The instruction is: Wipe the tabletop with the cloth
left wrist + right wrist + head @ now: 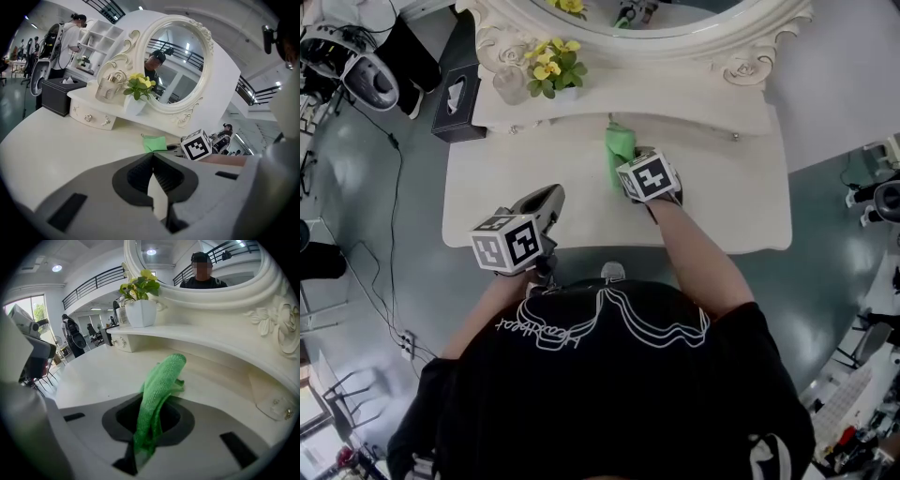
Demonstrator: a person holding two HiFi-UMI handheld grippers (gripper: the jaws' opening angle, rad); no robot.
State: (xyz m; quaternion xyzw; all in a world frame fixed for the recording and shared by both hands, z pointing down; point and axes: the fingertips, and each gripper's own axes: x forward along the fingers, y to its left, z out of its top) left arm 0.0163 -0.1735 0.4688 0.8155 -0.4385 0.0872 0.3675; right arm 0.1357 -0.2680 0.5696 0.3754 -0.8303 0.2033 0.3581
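A green cloth (620, 143) lies bunched on the white tabletop (516, 178), just in front of the raised shelf. My right gripper (630, 178) is shut on its near end. In the right gripper view the cloth (159, 380) runs from between the jaws forward onto the table. My left gripper (550, 196) hovers over the table's front left part, apart from the cloth, with its jaws meeting and nothing between them (153, 157). From the left gripper view the cloth (155, 143) and the right gripper's marker cube (197, 144) lie ahead to the right.
A raised shelf with small drawers (675, 103) runs along the back under an oval mirror (176, 61). On it stand a yellow-flowered plant (553, 68) and a glass jar (510, 84). A black tissue box (455, 94) sits at the far left. People stand in the background.
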